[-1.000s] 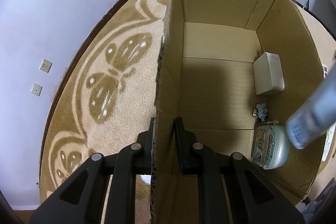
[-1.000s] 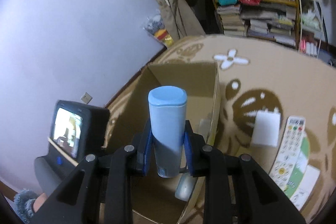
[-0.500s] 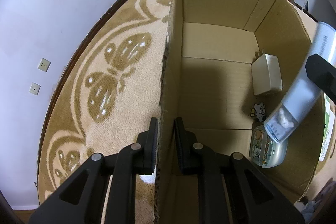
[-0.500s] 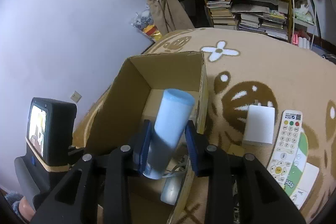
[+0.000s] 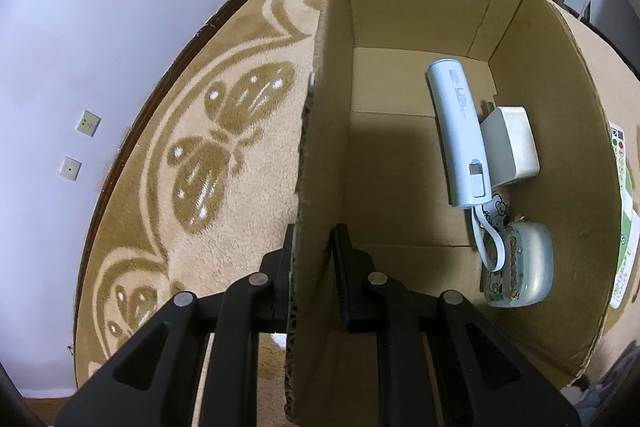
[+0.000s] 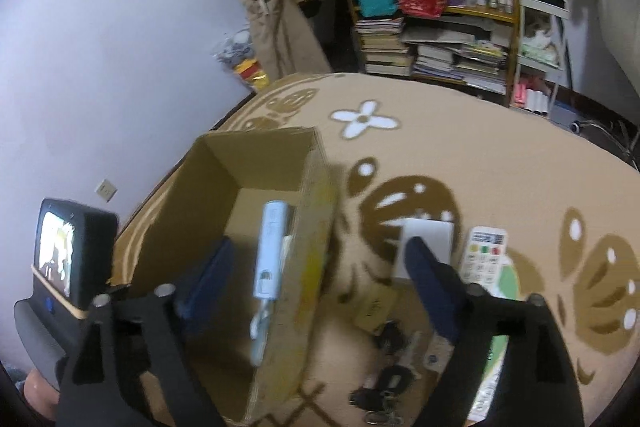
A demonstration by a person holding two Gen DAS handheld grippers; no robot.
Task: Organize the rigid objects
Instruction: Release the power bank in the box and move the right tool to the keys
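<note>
Left wrist view: the left gripper (image 5: 312, 251) pinches the cardboard box (image 5: 320, 147) wall. The pale blue power bank (image 5: 460, 135) lies inside, leaning on a white charger (image 5: 512, 143); the left floor is bare.

Right wrist view: the right gripper (image 6: 316, 275) straddles the box's near wall, jaws opening, nothing between the pads. A remote control (image 6: 482, 255) lies on the carpet (image 6: 500, 163).

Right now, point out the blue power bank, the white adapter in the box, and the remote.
blue power bank (image 5: 460, 131), left wrist view, mid-body
white adapter (image 5: 514, 141), left wrist view, top face
remote (image 6: 484, 255), right wrist view, keypad
</note>
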